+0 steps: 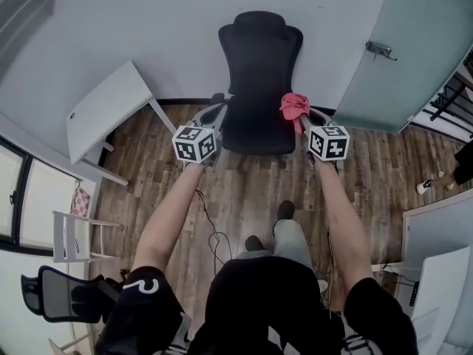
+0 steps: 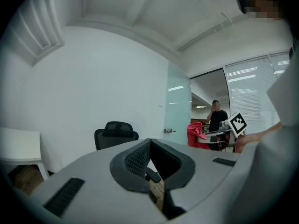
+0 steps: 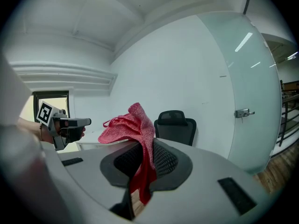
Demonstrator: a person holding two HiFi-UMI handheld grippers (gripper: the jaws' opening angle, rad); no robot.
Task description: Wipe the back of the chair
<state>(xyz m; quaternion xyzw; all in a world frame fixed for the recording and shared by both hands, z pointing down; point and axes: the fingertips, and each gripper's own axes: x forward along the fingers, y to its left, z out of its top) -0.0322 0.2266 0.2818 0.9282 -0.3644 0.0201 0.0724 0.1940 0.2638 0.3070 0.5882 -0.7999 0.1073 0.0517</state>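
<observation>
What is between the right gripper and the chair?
Right gripper view: only the red woven cloth in the right gripper, nothing else before the black office chair.

The head view looks steeply down over the person's arms to the wooden floor (image 1: 244,191), with the black office chair (image 1: 259,80) ahead. The left gripper view sits low and faces the chair (image 2: 116,133), with the right claw (image 2: 205,135) at its right. The right gripper view looks past its red cloth (image 3: 135,125) at the same chair (image 3: 175,125), with the left claw (image 3: 86,122) at its left. All three share the frosted glass door (image 1: 414,50).
</observation>
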